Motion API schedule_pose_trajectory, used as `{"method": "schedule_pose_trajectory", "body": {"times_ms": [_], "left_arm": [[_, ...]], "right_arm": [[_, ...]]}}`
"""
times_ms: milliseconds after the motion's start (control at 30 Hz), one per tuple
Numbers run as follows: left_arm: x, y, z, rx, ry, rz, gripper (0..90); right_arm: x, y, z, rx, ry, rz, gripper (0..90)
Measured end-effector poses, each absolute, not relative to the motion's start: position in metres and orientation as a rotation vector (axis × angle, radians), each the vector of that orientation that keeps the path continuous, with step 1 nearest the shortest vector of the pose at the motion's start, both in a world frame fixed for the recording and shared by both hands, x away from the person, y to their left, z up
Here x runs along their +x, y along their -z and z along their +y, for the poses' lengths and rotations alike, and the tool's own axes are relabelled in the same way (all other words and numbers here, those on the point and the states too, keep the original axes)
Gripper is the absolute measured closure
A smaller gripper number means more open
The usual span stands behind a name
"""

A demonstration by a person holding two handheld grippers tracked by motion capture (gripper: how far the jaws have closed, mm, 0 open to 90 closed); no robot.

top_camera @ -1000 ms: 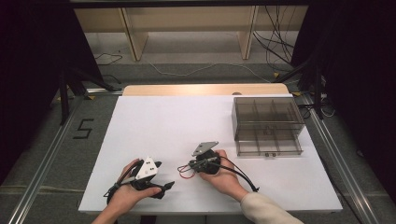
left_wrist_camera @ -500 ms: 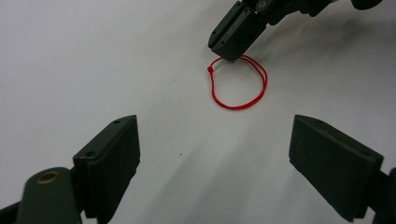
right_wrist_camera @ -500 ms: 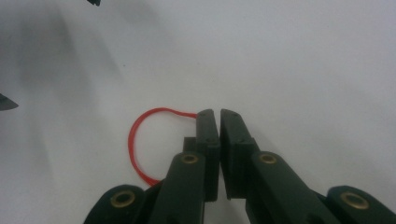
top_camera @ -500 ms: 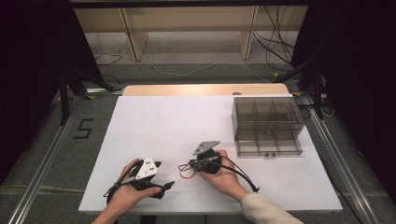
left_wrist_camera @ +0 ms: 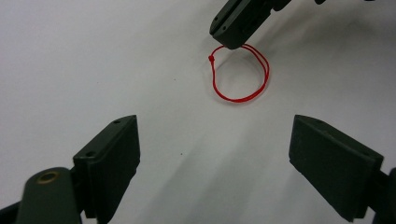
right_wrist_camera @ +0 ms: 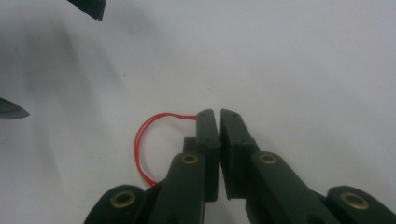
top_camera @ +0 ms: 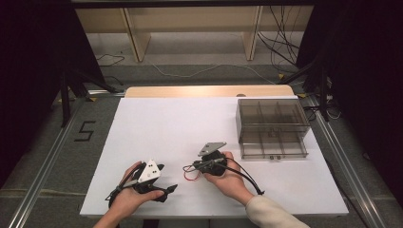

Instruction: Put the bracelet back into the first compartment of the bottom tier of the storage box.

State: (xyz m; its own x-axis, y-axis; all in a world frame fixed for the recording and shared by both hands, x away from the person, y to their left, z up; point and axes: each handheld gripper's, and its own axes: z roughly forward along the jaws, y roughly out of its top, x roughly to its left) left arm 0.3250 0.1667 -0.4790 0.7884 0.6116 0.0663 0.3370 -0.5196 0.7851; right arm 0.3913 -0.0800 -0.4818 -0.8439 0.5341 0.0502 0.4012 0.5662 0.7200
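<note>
Closed jaws on the right gripper [right_wrist_camera: 219, 116] pinch a thin red loop of string [right_wrist_camera: 142, 149], which curves out to their left and lies on the white table top [right_wrist_camera: 303, 60] in the right gripper view. Two dark jaw tips of the other gripper poke in at the upper left corner.

From the left gripper view, the left gripper [left_wrist_camera: 212, 154] has its two black jaws spread wide with nothing between them. Beyond them the loop [left_wrist_camera: 240, 77] rests on the table, one end caught under the tip of the right gripper [left_wrist_camera: 229, 43].

Seen from the high view, both hands hold their tools low near the front edge, the left gripper [top_camera: 167, 190] aimed toward the right gripper [top_camera: 187, 167], with the loop [top_camera: 190, 174] between them. A clear smoky plastic drawer box with dividers [top_camera: 272, 127] sits well apart at the right; its compartments look empty.

The step appears to be grasping the string. Next, the left jaws probably need to close on its free side.
</note>
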Motion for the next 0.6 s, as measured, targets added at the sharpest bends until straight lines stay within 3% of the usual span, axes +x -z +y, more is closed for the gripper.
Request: {"method": "schedule_pose_trajectory", "body": {"times_ms": [600], "left_arm": [[0.3250,0.4792,0.1665,2.160,-0.429,0.700,16.3]], "right_arm": [[0.3902,0.4745,-0.0857,0.805,-1.150,2.598,87.2]]}}
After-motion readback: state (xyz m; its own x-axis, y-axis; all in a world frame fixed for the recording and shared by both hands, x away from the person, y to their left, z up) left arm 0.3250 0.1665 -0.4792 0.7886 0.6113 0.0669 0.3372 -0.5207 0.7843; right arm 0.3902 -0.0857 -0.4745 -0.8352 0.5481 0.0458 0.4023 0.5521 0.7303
